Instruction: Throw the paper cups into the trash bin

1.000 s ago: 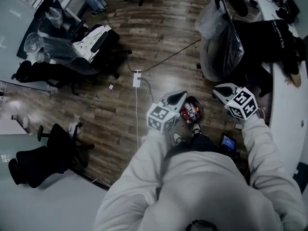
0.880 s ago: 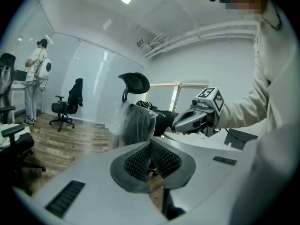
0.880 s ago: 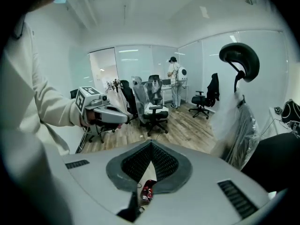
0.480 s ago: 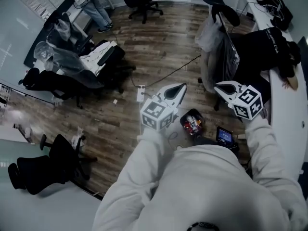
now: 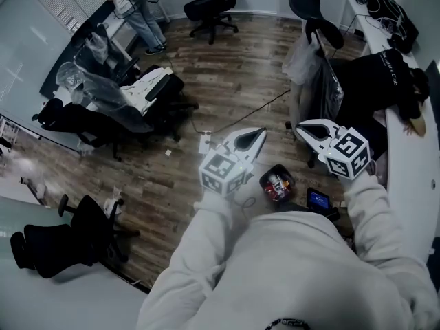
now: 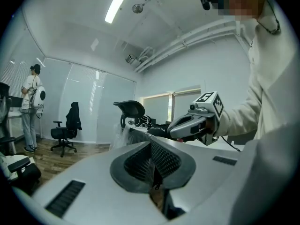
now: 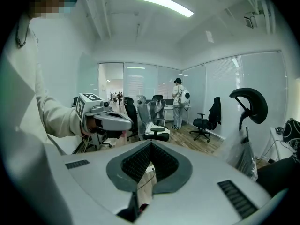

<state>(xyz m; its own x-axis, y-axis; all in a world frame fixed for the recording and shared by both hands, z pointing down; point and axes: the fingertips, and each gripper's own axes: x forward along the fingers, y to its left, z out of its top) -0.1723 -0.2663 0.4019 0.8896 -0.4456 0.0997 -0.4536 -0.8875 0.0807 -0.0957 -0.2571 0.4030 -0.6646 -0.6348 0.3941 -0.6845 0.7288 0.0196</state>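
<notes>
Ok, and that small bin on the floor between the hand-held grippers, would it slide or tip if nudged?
Probably slides: the trash bin looks small and stands on smooth wooden floor. Likely light, since only some red and white litter shows inside. A high push might tip it.

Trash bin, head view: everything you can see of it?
The trash bin is small, round and dark, upright on the wood floor, open-topped with no lid in sight. Red and white items lie inside, too small to identify. It sits just ahead of the person's body, lower in the picture than the left gripper and right gripper; neither touches it. A small lit screen lies beside it, on its right in the picture.
</notes>
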